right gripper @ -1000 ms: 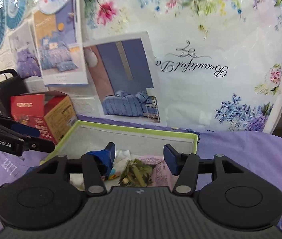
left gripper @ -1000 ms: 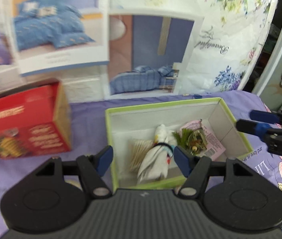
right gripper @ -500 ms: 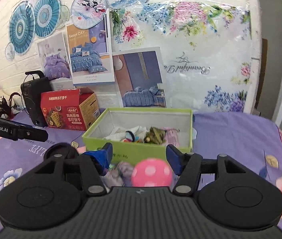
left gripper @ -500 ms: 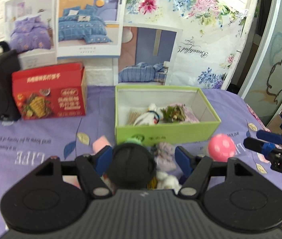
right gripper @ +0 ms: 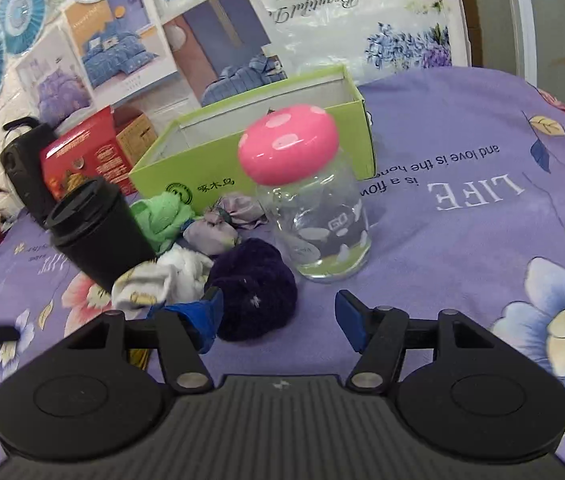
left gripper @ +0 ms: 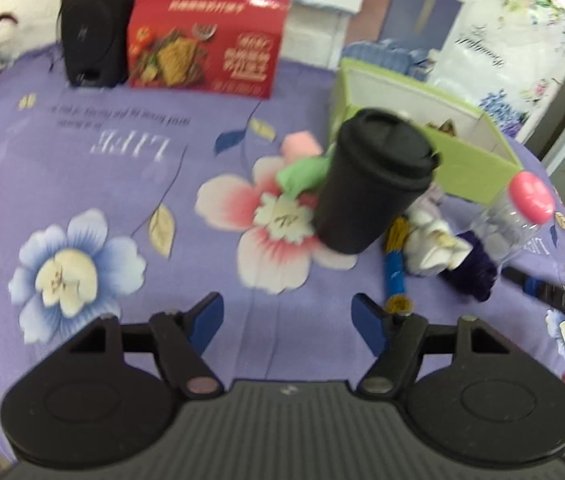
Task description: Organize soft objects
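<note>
A pile of soft things lies on the purple flowered cloth in front of the green box [right gripper: 250,160]: a green cloth [right gripper: 166,220], lilac pouches [right gripper: 218,228], a white sock [right gripper: 162,276], a dark purple scrunchie [right gripper: 254,292] and a blue-and-yellow piece [left gripper: 396,268]. My right gripper [right gripper: 280,318] is open just short of the scrunchie, which sits by its left finger, with no pad pressing on it. My left gripper [left gripper: 286,322] is open over bare cloth, short of the black cup [left gripper: 374,184]. In that view the sock [left gripper: 430,244] and scrunchie [left gripper: 470,268] lie to the right.
A lidded black cup [right gripper: 98,232] and a clear jar with a pink spotted lid [right gripper: 314,208] stand on either side of the pile. A red carton [left gripper: 206,44] and a black speaker [left gripper: 90,28] stand at the back left. Posters cover the wall behind.
Both grippers have drawn back from over the green box and come down toward the cloth. The cup, the jar and the soft pile have come into view. The left view has swung left.
</note>
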`<state>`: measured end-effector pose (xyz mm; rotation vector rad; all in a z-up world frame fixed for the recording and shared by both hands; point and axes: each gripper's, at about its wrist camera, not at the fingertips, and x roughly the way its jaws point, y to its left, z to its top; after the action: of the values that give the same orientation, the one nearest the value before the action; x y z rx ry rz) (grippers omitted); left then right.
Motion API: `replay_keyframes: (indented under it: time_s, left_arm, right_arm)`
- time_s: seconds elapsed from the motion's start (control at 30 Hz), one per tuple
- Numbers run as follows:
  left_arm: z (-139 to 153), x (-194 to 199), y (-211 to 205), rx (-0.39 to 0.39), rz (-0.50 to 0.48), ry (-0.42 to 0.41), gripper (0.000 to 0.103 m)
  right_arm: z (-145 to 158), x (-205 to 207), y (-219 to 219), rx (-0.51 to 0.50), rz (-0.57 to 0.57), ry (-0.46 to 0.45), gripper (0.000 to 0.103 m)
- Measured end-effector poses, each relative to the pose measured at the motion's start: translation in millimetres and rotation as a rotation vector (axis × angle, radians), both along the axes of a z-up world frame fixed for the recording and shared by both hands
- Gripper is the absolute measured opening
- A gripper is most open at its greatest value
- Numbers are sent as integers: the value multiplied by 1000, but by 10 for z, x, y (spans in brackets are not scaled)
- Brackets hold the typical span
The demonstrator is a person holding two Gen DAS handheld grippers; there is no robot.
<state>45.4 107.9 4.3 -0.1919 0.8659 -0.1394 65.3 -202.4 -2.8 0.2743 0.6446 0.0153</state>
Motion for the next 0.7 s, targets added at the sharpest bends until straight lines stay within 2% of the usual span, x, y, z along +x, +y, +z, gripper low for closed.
replay_keyframes:
  time_s: [0.1,0.3,0.4,0.53,0.7]
  left_arm:
    - [-46,19,50,17,2,-3,72]
    - [-140,107,154,-3,-16,10,72]
    - [-188,107,212,6,-39,11,72]
    - [-281,128,333,0,-71,24,72]
    - [-359,178,529,-49,-69,40,72]
  right_arm:
    - [14,166,68,31,-77,-21,48]
    - [-149,428,171,19,-230,53,50]
    - [-214,418,219,42,-304,45,50]
    - [-207,448,354,28,-342,48,51]
    - [-345,635,457,37,-338,123,53]
